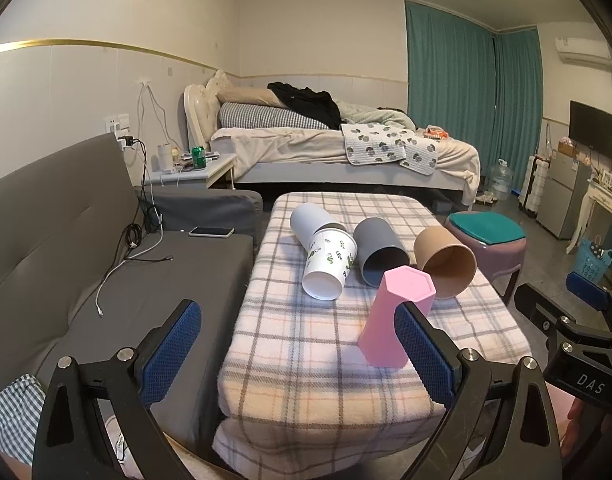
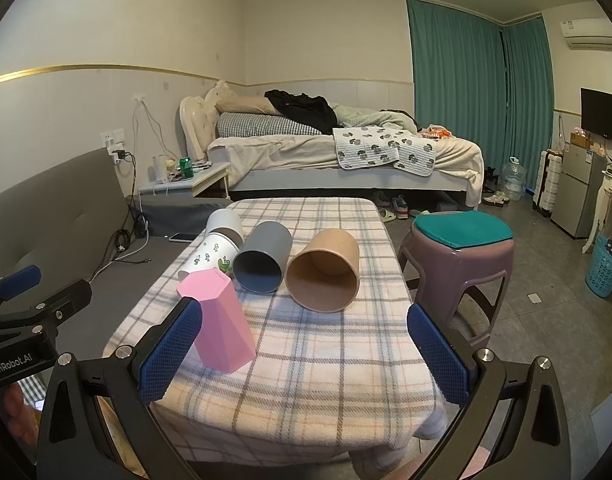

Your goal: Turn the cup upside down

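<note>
A pink hexagonal cup stands upside down on the plaid-covered table, closed base up. Behind it several cups lie on their sides: a white leaf-print cup, a pale grey-white cup, a dark grey cup and a brown cup. My left gripper is open and empty, its right pad beside the pink cup. My right gripper is open and empty, its left pad next to the pink cup.
A grey sofa with a phone and cables lies to the left. A purple stool with a teal cushion stands right of the table. A bed and a nightstand are behind.
</note>
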A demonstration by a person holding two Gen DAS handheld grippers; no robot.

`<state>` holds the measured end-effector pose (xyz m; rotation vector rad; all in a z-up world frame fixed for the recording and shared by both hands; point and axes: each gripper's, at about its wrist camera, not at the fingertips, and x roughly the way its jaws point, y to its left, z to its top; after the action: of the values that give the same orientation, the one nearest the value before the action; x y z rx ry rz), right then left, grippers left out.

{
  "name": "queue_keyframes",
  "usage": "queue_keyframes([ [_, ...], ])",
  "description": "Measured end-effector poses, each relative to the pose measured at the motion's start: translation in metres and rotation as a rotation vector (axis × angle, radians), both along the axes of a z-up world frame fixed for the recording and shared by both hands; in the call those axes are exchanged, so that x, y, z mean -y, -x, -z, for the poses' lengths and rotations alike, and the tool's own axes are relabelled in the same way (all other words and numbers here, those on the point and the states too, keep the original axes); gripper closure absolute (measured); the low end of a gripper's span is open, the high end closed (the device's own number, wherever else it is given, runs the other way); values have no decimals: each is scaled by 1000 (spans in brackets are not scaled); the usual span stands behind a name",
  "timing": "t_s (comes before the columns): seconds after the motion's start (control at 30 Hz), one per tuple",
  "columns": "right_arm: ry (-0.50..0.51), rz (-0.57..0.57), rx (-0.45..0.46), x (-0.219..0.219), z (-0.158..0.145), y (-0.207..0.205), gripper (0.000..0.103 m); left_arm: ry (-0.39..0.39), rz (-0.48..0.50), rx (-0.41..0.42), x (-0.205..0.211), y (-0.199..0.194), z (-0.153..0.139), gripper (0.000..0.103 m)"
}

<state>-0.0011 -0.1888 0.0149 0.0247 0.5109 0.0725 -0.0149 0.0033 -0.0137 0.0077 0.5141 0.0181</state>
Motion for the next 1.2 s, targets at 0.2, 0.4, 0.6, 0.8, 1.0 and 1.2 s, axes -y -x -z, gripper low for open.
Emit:
queue_keyframes([
  [0.2, 2, 3, -1, 1, 1, 3, 0, 7, 9, -3, 0, 0, 1, 3],
  [0.4, 3, 3, -2, 2, 1, 4, 0, 9, 7, -3, 0, 0, 2, 3],
  [0.6, 2, 2, -2, 2, 1, 2, 0, 9, 8, -3, 0, 0, 3, 3],
  [0.8, 3, 2, -4, 2, 1, 2, 0, 9, 7, -4, 0, 0, 3, 3],
  [1.0, 3, 2, -5, 2, 1, 2, 0, 11, 7, -4, 0, 0, 3, 3],
  [1.2, 3, 2, -6, 2, 1, 2, 0, 11, 7, -3, -1, 0, 2, 3],
])
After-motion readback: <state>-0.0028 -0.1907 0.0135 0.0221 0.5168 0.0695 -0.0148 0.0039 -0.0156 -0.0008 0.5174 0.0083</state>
